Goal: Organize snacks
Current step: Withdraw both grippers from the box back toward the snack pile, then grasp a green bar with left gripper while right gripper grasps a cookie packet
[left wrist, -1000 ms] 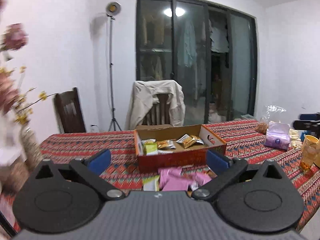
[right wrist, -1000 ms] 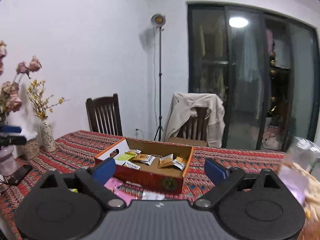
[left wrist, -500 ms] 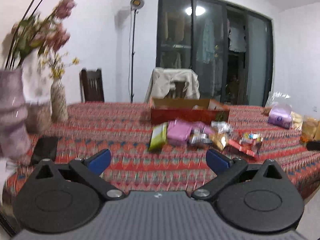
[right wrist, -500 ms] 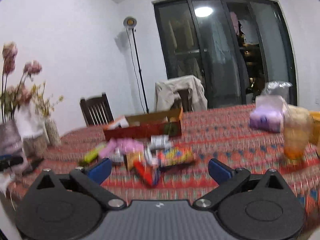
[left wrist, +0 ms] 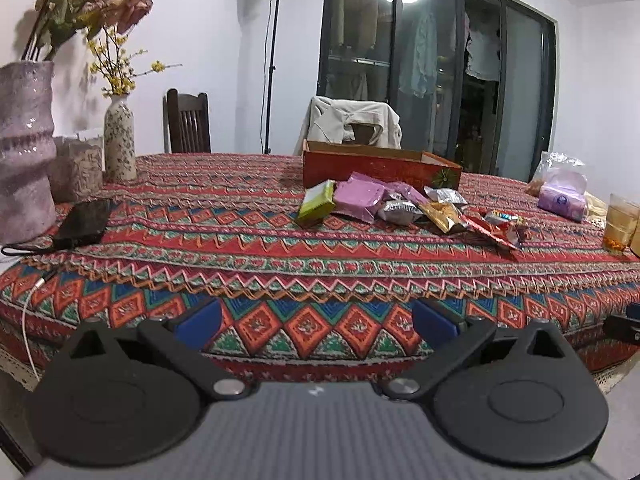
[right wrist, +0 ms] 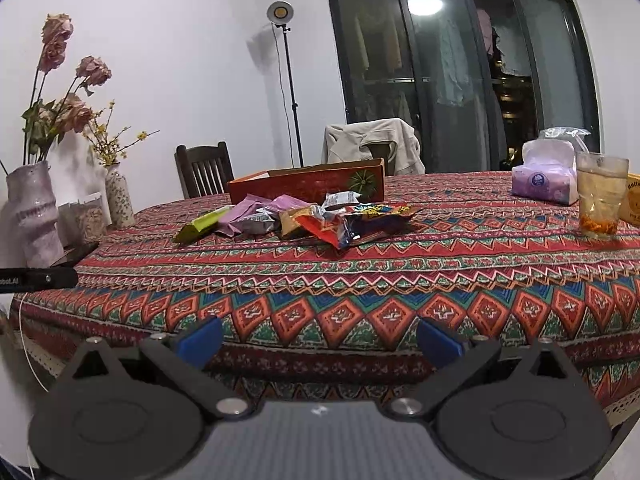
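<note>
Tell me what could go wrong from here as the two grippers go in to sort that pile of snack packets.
The glass cup of amber drink stands near the right table edge; a sweep by the open right gripper might tip it. The loose snack packets overlap, so the open left gripper may pinch two together or drag neighbours. The black phone with its white cable lies at the left edge and could snag.

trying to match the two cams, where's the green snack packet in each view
Left wrist: the green snack packet lies centre frame, at the left end of the snack pile.
Right wrist: the same packet sits left of centre, again the pile's leftmost piece.
Shared landmark: the red cardboard box just behind the pile in both.
</note>
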Tool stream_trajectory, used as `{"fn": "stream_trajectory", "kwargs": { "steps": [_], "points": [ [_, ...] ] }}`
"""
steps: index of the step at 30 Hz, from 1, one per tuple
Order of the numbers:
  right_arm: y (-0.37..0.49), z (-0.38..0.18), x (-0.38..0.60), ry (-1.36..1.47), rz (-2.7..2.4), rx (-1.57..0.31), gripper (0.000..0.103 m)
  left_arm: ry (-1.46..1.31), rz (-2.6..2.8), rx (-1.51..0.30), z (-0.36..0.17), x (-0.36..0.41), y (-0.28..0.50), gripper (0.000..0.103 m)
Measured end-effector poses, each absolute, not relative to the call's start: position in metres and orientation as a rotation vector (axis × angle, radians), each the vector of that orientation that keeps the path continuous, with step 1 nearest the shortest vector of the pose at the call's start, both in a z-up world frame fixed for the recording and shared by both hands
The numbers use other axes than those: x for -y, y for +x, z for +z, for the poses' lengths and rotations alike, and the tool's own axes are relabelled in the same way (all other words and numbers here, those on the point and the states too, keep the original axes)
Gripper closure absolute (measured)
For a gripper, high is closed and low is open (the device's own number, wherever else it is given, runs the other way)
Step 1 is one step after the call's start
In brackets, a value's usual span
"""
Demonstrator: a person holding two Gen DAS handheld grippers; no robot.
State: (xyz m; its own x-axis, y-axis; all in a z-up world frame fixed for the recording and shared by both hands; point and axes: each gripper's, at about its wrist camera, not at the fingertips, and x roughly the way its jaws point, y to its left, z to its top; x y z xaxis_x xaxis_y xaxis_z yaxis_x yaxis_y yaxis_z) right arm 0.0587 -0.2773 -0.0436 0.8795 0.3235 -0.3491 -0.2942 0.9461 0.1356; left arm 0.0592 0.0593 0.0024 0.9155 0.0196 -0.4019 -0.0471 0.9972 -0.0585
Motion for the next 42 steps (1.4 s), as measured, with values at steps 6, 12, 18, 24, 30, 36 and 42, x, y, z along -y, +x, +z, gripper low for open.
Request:
{"fn": "stream_trajectory", "kwargs": {
  "steps": [6, 12, 18, 24, 30, 36, 42],
  "points": [
    [0.069, -0.041, 0.272, 0.071, 0.331, -0.379, 0.000, -0.067, 0.030, -0.427, 0.000, -0.059, 0.069, 0.000],
    [0.096, -0.038, 0.259, 0.058, 0.361, -0.387, 0.000, -0.062, 0.024, -0.426, 0.006, -0.061, 0.097, 0.000],
    [0.135, -0.033, 0.247, 0.060, 0.377, -0.402, 0.000, -0.063, 0.008, -0.461, 0.013, -0.063, 0.144, 0.000],
    [0.183, -0.020, 0.234, 0.051, 0.389, -0.412, 0.001, -0.109, 0.003, -0.498, 0.022, -0.073, 0.207, 0.000],
    [0.238, -0.003, 0.214, -0.002, 0.418, -0.388, 0.009, -0.099, -0.016, -0.514, 0.024, -0.079, 0.264, 0.007],
    [0.296, 0.005, 0.189, -0.085, 0.458, -0.424, 0.013, -0.115, -0.052, -0.569, 0.019, -0.087, 0.316, 0.022],
    [0.347, -0.001, 0.162, -0.161, 0.461, -0.522, 0.019, -0.197, -0.066, -0.637, 0.008, -0.099, 0.354, 0.029]
  ]
}}
